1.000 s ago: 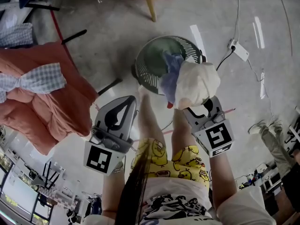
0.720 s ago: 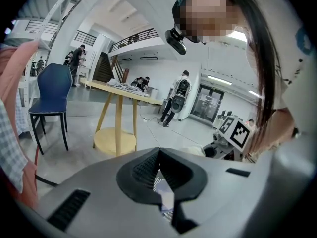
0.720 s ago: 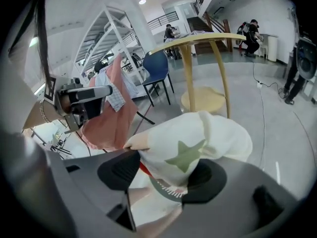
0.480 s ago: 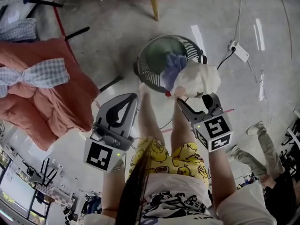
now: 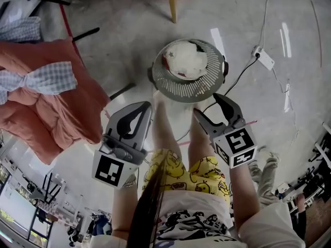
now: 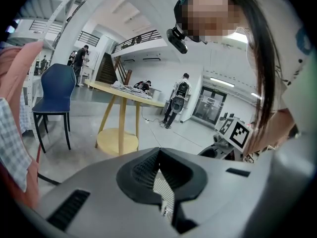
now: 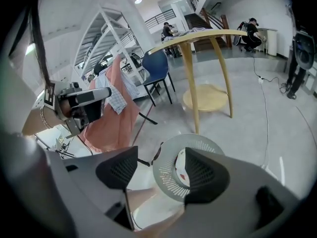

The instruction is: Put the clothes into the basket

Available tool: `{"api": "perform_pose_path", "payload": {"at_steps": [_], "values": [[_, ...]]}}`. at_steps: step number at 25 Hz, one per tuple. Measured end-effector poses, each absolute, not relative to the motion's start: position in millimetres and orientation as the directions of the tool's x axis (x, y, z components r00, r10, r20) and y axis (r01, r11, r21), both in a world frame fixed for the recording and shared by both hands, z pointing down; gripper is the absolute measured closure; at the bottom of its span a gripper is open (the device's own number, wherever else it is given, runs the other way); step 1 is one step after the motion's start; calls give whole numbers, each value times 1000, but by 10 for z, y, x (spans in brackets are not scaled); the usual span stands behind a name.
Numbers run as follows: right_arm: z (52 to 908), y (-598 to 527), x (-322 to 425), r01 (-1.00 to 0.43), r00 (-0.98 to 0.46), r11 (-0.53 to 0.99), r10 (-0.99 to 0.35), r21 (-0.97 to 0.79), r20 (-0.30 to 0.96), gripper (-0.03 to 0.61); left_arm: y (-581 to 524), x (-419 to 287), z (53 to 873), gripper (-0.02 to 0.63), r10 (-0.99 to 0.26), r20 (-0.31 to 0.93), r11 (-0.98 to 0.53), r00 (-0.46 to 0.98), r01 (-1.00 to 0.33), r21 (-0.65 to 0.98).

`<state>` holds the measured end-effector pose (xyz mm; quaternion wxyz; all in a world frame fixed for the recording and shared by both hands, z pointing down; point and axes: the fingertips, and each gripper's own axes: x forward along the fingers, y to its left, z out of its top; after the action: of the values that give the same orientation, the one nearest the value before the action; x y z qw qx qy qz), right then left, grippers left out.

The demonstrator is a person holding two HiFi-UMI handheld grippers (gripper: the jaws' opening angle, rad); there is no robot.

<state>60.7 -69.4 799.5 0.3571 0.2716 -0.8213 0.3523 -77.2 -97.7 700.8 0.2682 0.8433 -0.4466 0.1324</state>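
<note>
**Clerk:** Item one, the container?

**Keeper:** Laundry basket (image 5: pixel 178 93): grey, round, slotted wall. It stands on the concrete floor (image 5: pixel 119 45), just ahead of the person's legs.

**Clerk:** Contents?

**Keeper:** One white garment (image 5: pixel 185 61) with red marks, bundled. It lies inside the basket and fills most of the opening. A bluish edge shows at one side, but what it belongs to cannot be told.

**Clerk:** The tools?

**Keeper:** Right gripper (image 5: pixel 207 105): its jaws have just been opening and now stand wide apart, with nothing between the pads. It hangs at the near side of the basket, clear of the garment. In the right gripper view the basket shows through the gap.
Left gripper (image 5: pixel 146 107): jaws together, pads meeting, holding nothing. It is held beside the person's left leg, apart from the basket.

**Clerk:** Sundries?

**Keeper:**
- A salmon quilt (image 5: pixel 57 112) is draped at the left.
- A checked cloth (image 5: pixel 39 81) lies across the quilt.
- A yellow wooden table leg (image 5: pixel 171 4) stands beyond the basket.
- A white power strip (image 5: pixel 264 56) lies on the floor to the right, with its cable running toward the basket.
</note>
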Motion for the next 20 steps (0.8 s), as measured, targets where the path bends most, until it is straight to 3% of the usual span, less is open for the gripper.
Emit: {"api": "perform_pose_path", "payload": {"at_steps": [10,20], "values": [[7897,-757,648,-710,-618,579,-239,-401,749,307,-1020,-736,6988,600,-672,462,-476,579,-815,331],[7254,-987,712,-704,-636,607,-310,-368,706,307,-1195,-588,6409,600,-689,396,-532,607,-794,293]]}}
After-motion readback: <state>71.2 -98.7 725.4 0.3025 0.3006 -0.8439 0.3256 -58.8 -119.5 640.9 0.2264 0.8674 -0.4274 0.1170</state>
